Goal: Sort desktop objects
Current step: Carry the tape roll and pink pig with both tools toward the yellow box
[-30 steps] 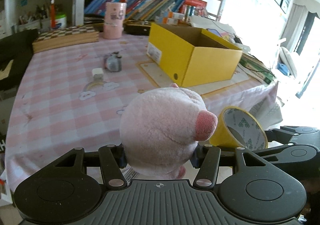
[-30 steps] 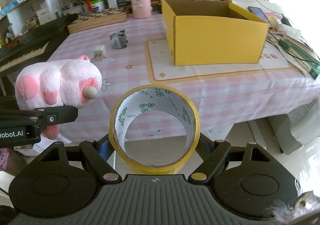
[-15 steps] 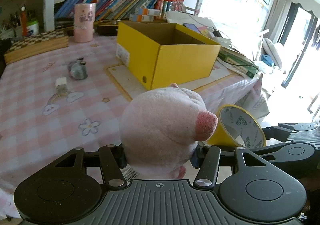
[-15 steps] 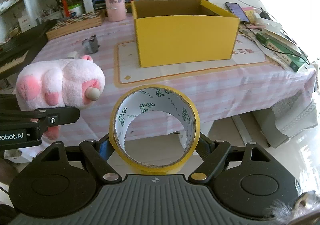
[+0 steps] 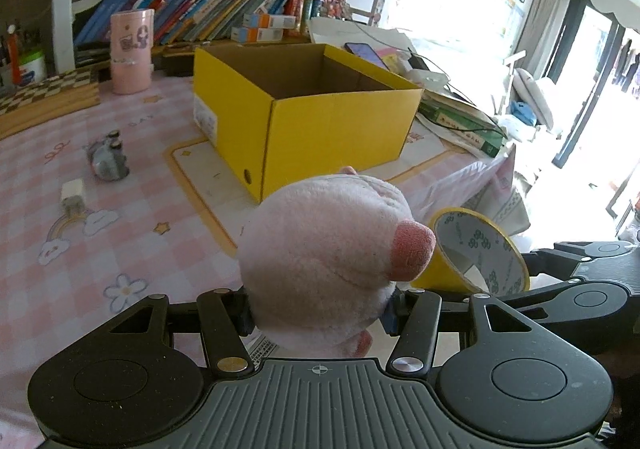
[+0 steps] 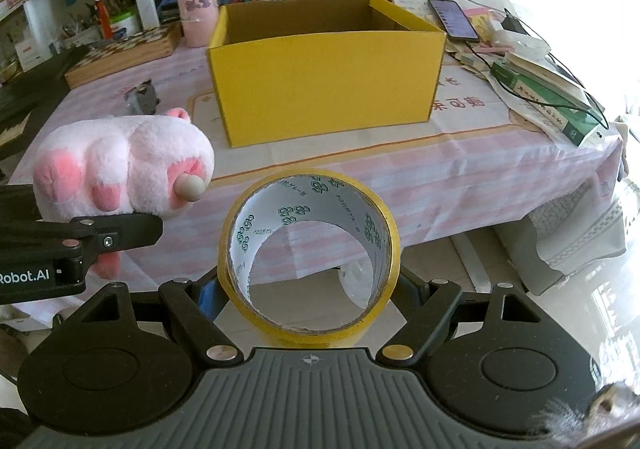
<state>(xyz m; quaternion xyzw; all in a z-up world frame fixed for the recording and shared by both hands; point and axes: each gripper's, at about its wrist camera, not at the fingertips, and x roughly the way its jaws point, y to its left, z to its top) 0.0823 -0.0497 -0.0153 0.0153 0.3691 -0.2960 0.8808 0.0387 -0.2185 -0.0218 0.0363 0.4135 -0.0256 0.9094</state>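
— Plush pig [image 5: 320, 261], pink, where is it exactly?

— It sits between the two fingers of the left claw [image 5: 320, 313], which is clenched on its body from both sides. The round head rises above the fingers, and the red snout points toward the right side. From the right camera I see the pink feet of the pig [image 6: 120, 169] turned to that camera, and one black finger [image 6: 120, 235] under them.

— And the other claw?

— The right claw [image 6: 308, 301] is grasping a roll of yellow tape [image 6: 308, 257]. The roll stands upright on its edge between the fingers, and its hole faces forward, so one can look through it. In the left view the same tape [image 5: 476, 249] appears just beside the snout of the pig, on the right.

— Are both things over the tabletop?

— Both are held in the air near the front edge of the tabletop [image 6: 440, 169], which has a pink checked cloth. The yellow box [image 6: 324, 77] stands open on it, behind the tape and well apart from both claws. Left of the box lie a small grey object [image 5: 107, 161] and a small white block [image 5: 73, 193]. A pink cup [image 5: 132, 51] stands farther back, near the books [image 5: 208, 13].
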